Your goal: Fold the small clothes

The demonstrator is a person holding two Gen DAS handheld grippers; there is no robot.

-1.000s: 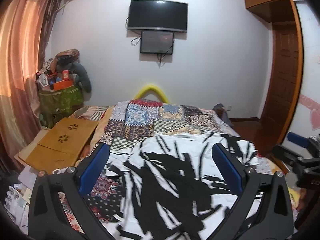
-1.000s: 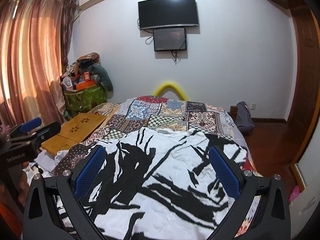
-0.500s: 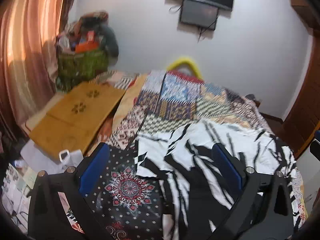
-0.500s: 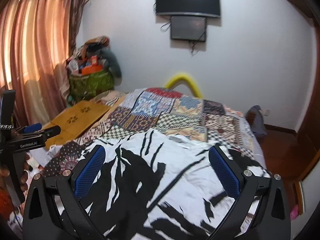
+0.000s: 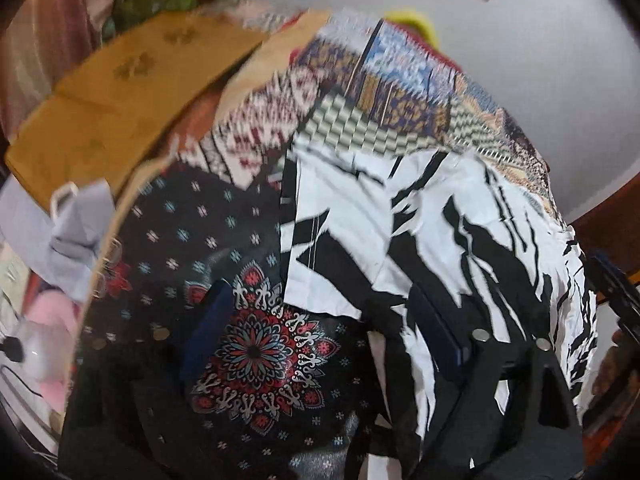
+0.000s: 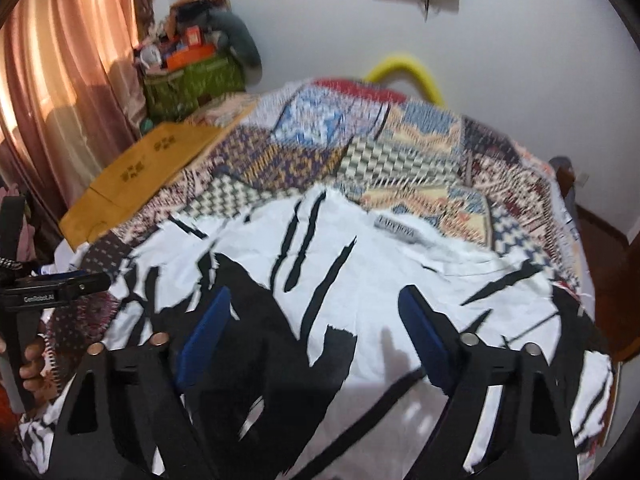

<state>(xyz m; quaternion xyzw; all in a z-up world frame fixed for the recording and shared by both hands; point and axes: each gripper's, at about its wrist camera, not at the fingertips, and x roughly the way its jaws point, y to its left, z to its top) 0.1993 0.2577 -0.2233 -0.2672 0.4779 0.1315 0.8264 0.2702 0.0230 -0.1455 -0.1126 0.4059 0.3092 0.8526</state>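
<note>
A white garment with black brush-stroke print (image 6: 360, 280) lies spread flat on the bed, its neck label toward the far side. In the left wrist view it (image 5: 420, 232) fills the right half, its left edge and corner near the middle. My left gripper (image 5: 320, 332) is open and hovers low over that left corner, above the dark patterned bedspread (image 5: 200, 240). My right gripper (image 6: 316, 336) is open and empty, above the garment's middle. The left gripper also shows at the left edge of the right wrist view (image 6: 48, 292).
A patchwork quilt (image 6: 360, 152) covers the bed's far half. A wooden lap desk (image 6: 140, 176) lies at the bed's left edge. A cluttered green bag (image 6: 192, 80) and a curtain (image 6: 60, 60) stand at the left. A wooden door frame (image 5: 600, 208) is at the right.
Both grippers have tilted down and moved closer to the bed. The left one has swung left toward the garment's left corner. Both jaws stay open.
</note>
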